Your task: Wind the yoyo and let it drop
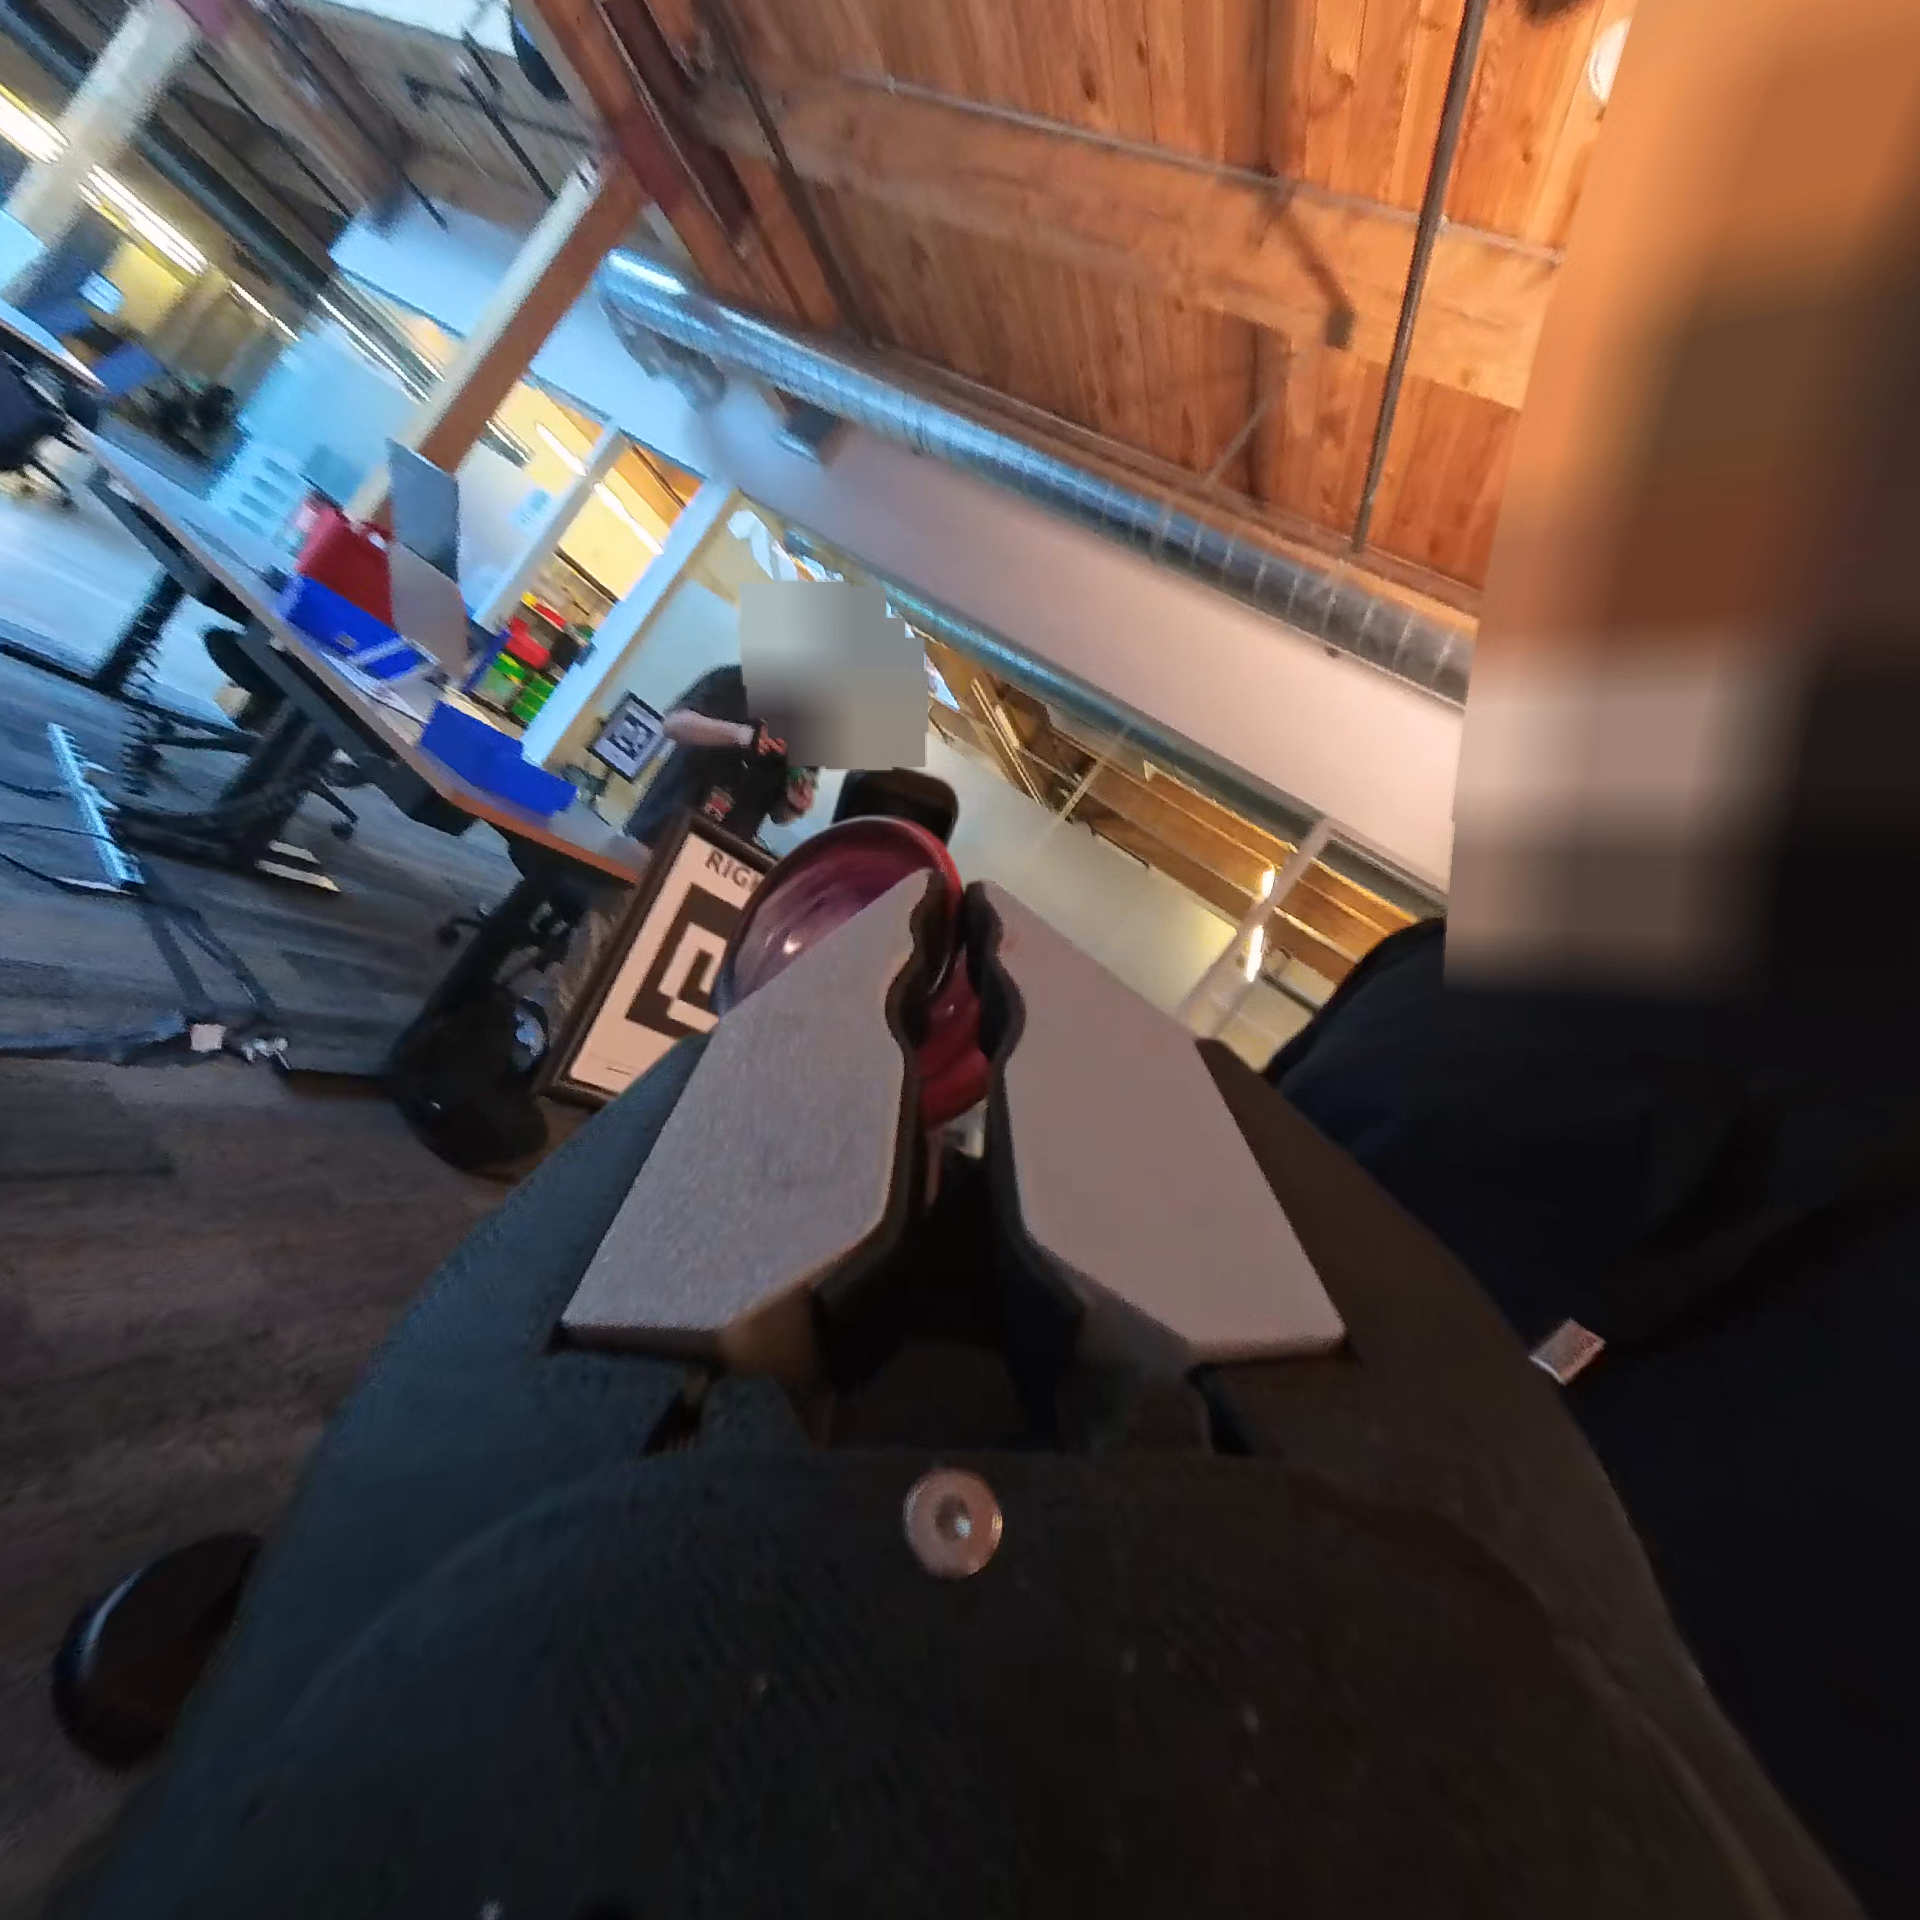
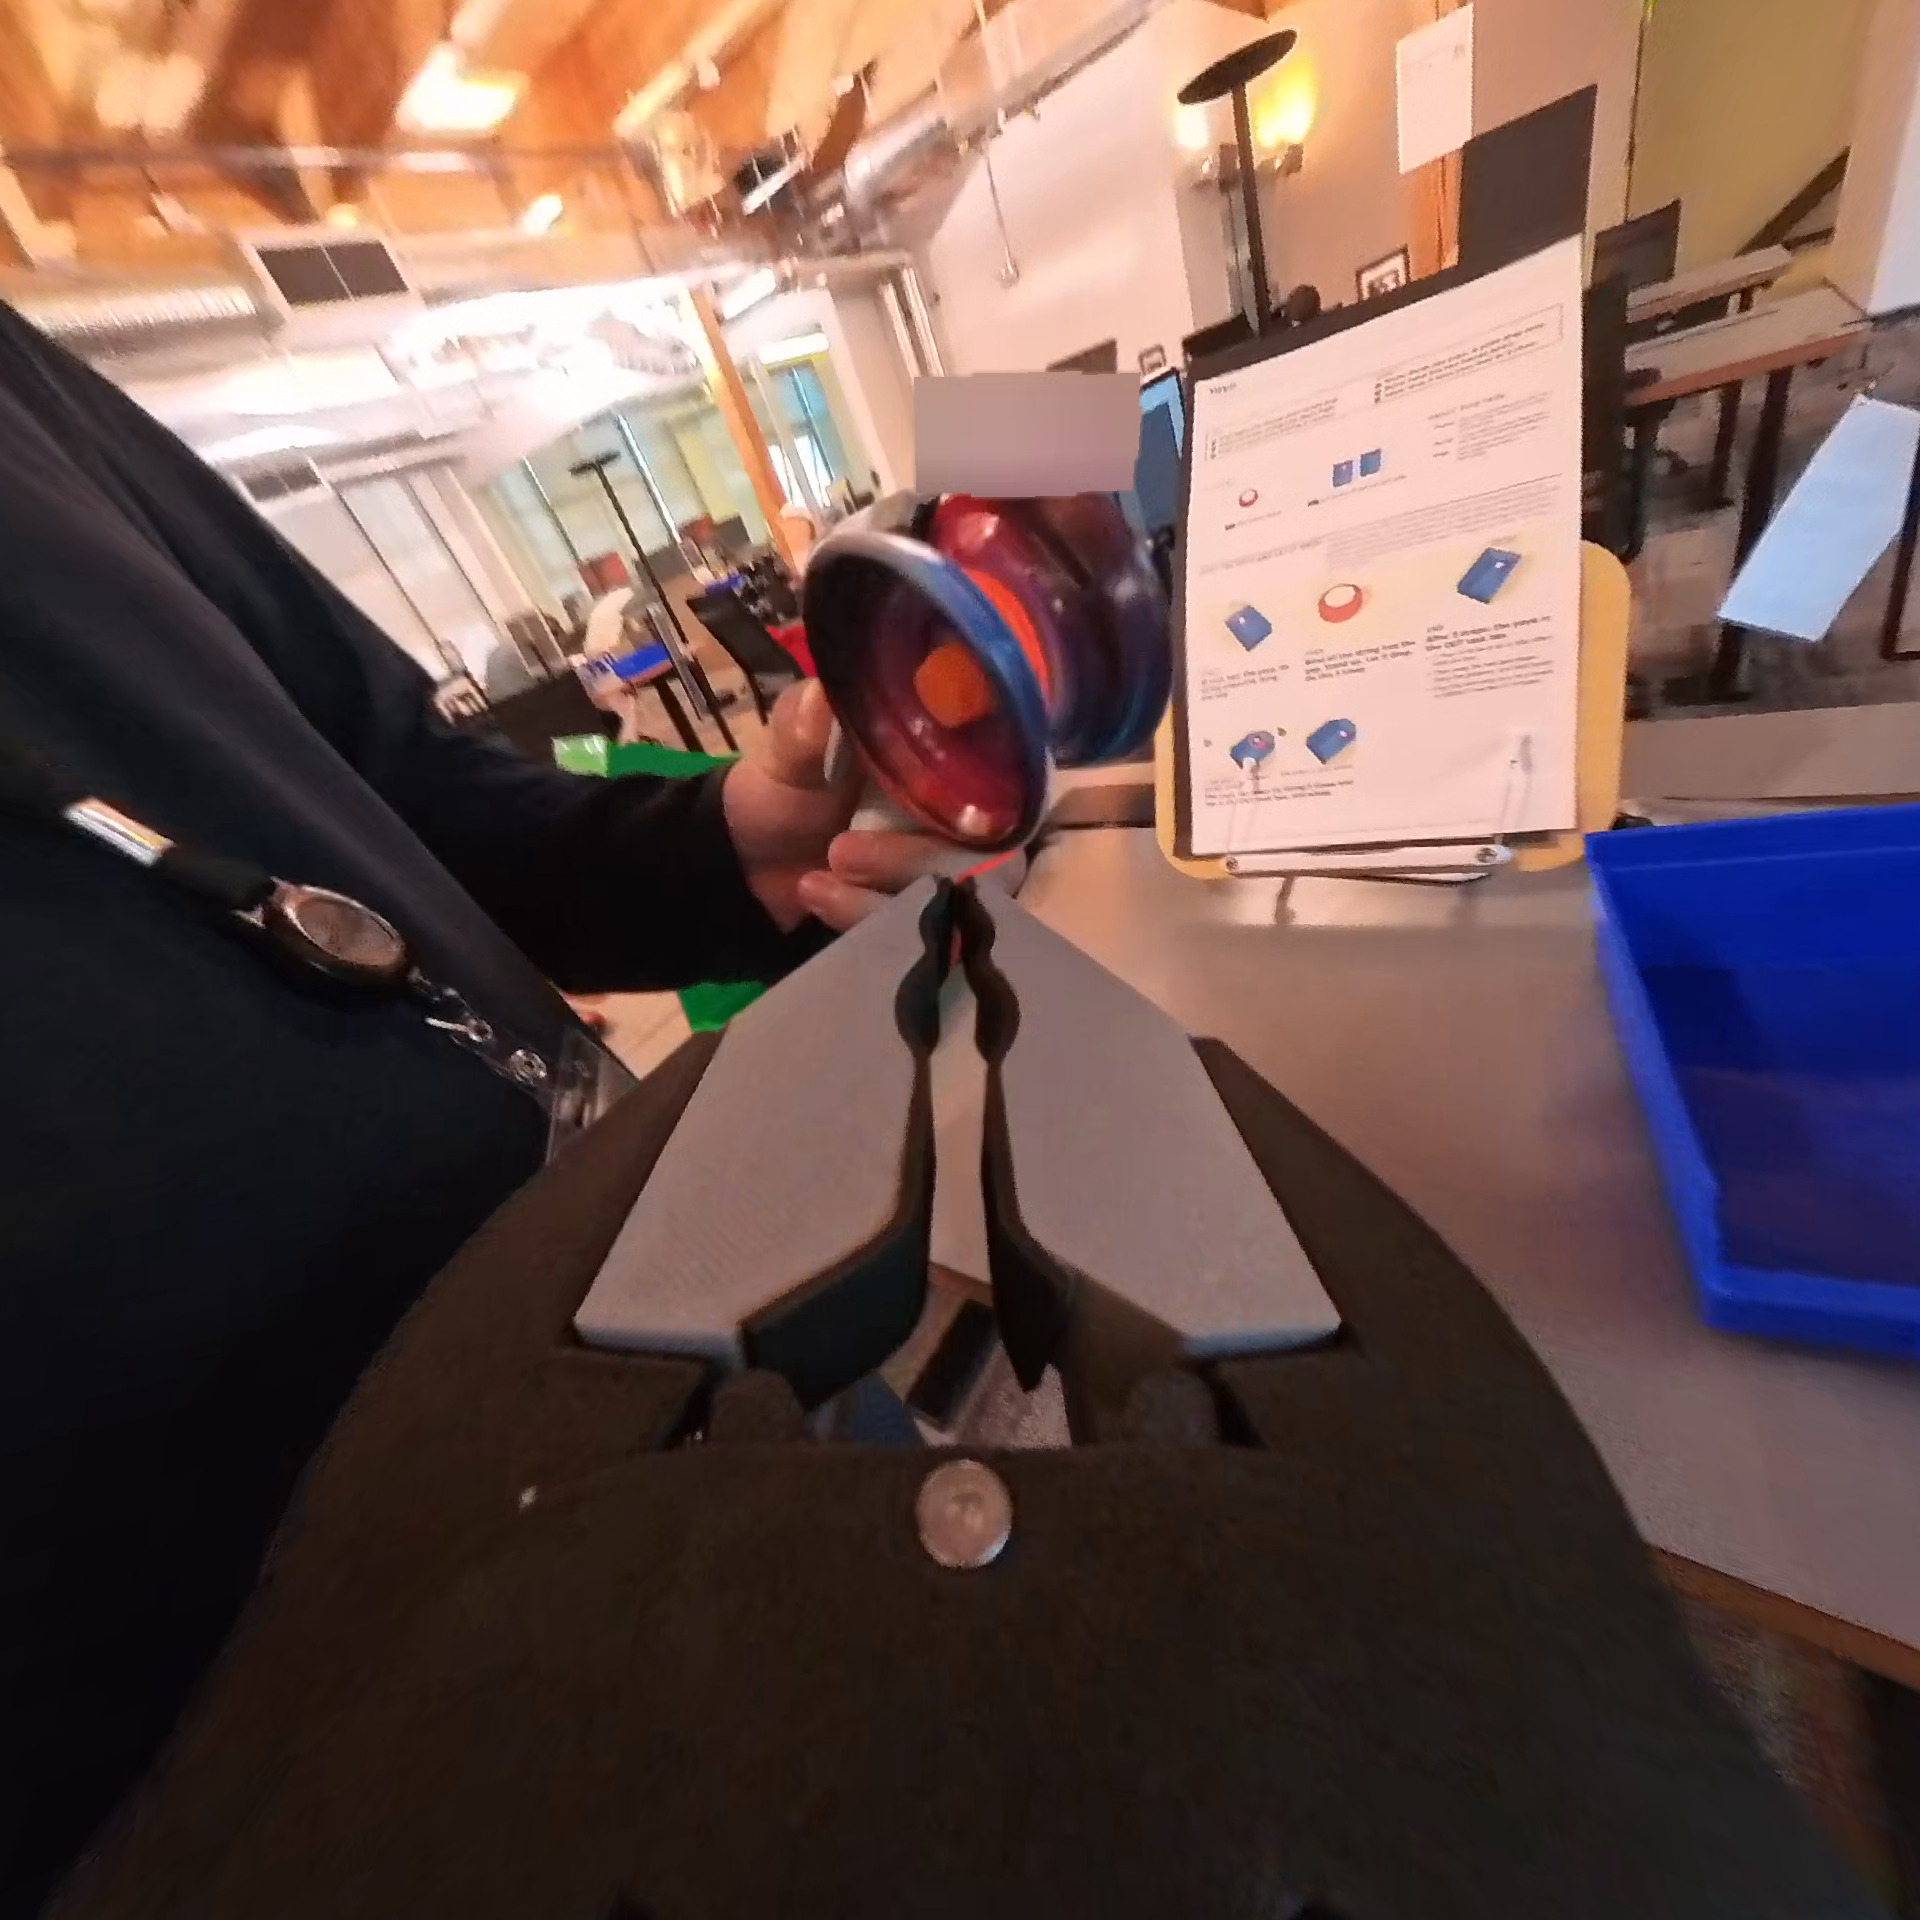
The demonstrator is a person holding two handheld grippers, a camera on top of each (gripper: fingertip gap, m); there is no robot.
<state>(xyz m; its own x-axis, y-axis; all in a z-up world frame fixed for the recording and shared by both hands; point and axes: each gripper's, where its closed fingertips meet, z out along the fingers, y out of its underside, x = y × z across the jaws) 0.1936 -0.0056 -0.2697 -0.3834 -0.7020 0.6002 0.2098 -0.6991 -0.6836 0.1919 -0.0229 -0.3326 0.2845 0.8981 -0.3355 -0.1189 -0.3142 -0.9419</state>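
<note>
The left tongs (image 1: 951, 914) are shut tight on the rim of the red yoyo (image 1: 831, 894), which sticks up just past the tips, w/ its blue-edged side (image 2: 925, 675) facing the right tongs (image 2: 954, 894). The right tongs are shut on the thin red string (image 2: 992, 865), pinched right at the tips & just under the yoyo, above the table (image 2: 1403, 1039). To wind well, I'd keep the yoyo still, keep the string tight, & loop it round into the gap between the 2 halves, not over the rim.
</note>
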